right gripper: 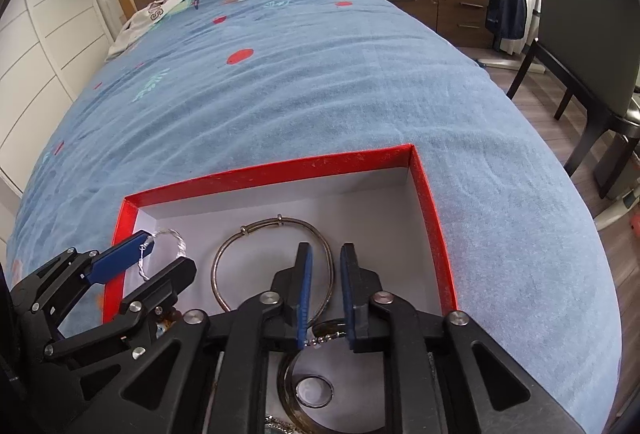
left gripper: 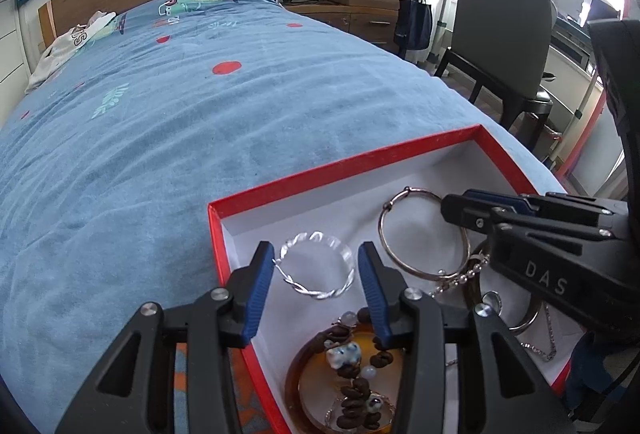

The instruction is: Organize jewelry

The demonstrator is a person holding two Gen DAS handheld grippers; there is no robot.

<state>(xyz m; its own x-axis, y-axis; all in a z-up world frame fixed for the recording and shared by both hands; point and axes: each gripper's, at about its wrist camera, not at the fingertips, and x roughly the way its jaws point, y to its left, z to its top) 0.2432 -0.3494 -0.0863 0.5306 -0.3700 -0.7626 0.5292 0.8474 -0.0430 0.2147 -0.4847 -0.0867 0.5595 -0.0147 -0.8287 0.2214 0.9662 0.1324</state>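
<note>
A red box (left gripper: 340, 170) with a white inside lies on the bed; its rim also shows in the right wrist view (right gripper: 264, 170). My left gripper (left gripper: 316, 258) is open, its blue fingers either side of a twisted silver bangle (left gripper: 320, 292) that lies in the box. A thin metal bangle (left gripper: 424, 230) lies to the right, also in the right wrist view (right gripper: 272, 226). A brown bead bracelet (left gripper: 356, 390) rests on an amber bangle (left gripper: 296, 378). My right gripper (right gripper: 326, 254) is open over the thin bangle, with a ball chain (right gripper: 324, 339) between its fingers.
The blue bedspread (left gripper: 180, 138) spreads behind and left of the box. White clothing (left gripper: 76, 42) lies near the wooden headboard. A grey chair (left gripper: 504, 34) and a desk stand right of the bed. A dark bangle and a small ring (right gripper: 314, 390) lie under my right gripper.
</note>
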